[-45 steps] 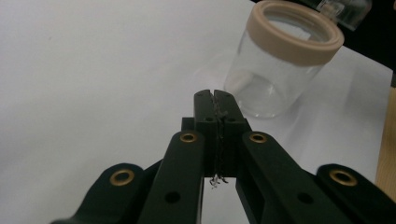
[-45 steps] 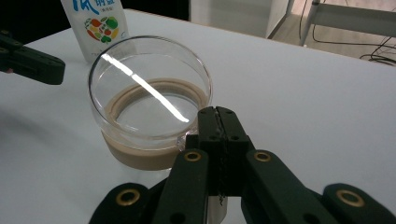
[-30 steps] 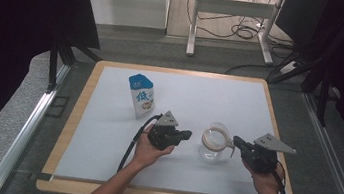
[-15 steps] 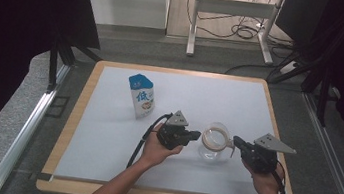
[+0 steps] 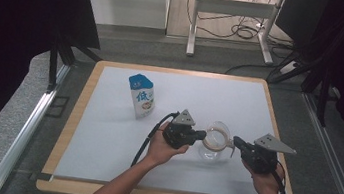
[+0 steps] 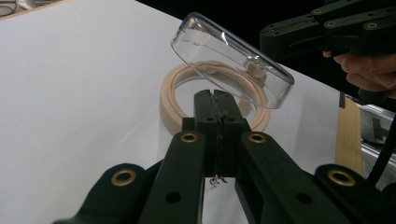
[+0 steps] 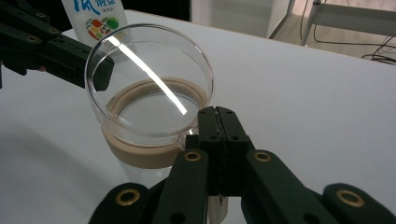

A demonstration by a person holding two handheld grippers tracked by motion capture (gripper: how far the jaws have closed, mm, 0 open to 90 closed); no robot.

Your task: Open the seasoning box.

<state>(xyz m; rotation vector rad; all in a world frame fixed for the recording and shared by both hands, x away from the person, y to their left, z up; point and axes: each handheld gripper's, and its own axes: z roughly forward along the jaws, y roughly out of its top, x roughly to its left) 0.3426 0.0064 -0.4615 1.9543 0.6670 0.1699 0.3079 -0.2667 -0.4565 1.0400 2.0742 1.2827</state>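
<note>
The desk [image 5: 104,133] with its white sheet and wooden rim lies under both tongs. A blue-and-white carton [image 5: 141,96] stands upright on it, well beyond the left tongs [image 5: 201,134] and off to their left in the high view; in the right gripper view its printed face [image 7: 95,14] shows past the far rim of the jar. The glass jar [image 5: 212,150] stands between the 2 tongs, with the left tongs at its left side and the right tongs [image 5: 235,141] just at its right side. A tan ring [image 7: 140,154] circles the jar's mouth. Its clear glass lid [image 7: 148,86] is tipped up on edge above the ring, leaning toward the left tongs in the right gripper view; in the left gripper view the lid [image 6: 231,58] slants directly above the tips of the left tongs [image 6: 218,95], with the ring [image 6: 175,100] just beyond them. Both pairs of tongs are closed, jaws pressed flat together with nothing between them; whether the right tongs [image 7: 217,113] touch the lid's rim cannot be told, though they lie right against it.
</note>
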